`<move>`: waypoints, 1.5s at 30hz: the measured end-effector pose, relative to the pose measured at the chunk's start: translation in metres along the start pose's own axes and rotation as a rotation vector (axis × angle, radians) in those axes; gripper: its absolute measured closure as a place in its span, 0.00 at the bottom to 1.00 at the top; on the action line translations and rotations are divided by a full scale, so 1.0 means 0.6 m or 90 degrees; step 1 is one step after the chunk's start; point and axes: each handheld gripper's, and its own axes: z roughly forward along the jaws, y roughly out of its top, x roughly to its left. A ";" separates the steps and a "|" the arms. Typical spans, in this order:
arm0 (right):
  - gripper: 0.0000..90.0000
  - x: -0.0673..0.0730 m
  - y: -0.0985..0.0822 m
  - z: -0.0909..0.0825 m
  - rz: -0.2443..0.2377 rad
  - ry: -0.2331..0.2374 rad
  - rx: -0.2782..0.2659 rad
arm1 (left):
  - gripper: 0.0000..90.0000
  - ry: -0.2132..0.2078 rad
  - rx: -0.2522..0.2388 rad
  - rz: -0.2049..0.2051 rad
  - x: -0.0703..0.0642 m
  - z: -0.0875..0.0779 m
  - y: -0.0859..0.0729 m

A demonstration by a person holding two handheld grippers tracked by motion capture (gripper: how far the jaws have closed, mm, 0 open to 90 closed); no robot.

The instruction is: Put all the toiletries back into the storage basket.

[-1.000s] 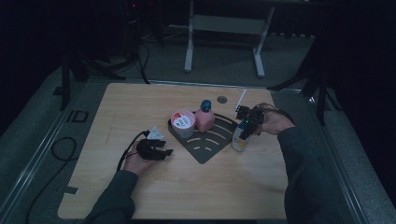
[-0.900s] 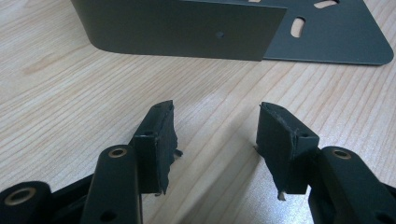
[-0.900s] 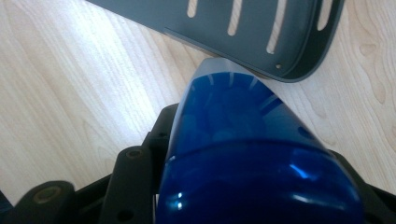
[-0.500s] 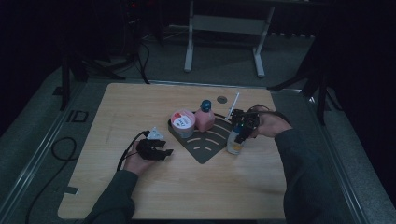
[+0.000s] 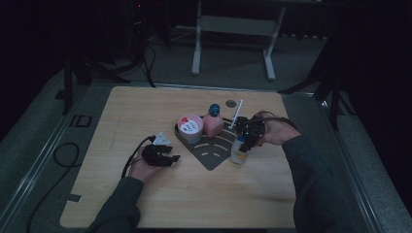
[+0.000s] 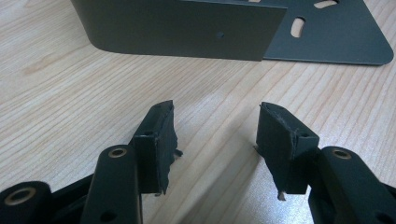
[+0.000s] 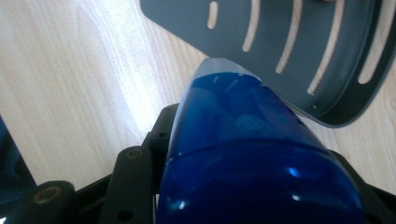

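Observation:
A small bottle with a blue cap [image 7: 243,140] stands upright at the right edge of the dark slotted tray [image 5: 214,151], its pale body [image 5: 238,155] low over the tray's rim. My right gripper [image 5: 244,144] is shut on its top from above. At the back of the tray stand a pink bottle with a blue cap [image 5: 213,124] and a red-and-white tub [image 5: 190,125]. My left gripper [image 6: 215,135] lies on the wood to the left of the tray [image 6: 187,23], open with nothing between its fingers.
A white stick [image 5: 236,113] and a small round disc [image 5: 230,103] lie on the table behind the tray. A cable [image 5: 63,155] trails off the table's left side. Bare wood spreads in front of the tray and on the left half.
My right gripper has carried the blue-capped bottle a little to the left and nearer, onto the tray's right edge. The left gripper has not moved.

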 end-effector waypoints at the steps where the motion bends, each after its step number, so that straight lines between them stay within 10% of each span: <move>1: 0.60 0.002 0.002 0.000 -0.003 0.002 -0.001 | 0.52 0.000 0.000 0.000 0.000 0.000 0.000; 45: 0.60 0.021 0.080 -0.010 -0.038 -0.005 -0.064 | 0.52 -0.002 0.001 0.001 0.000 0.000 0.000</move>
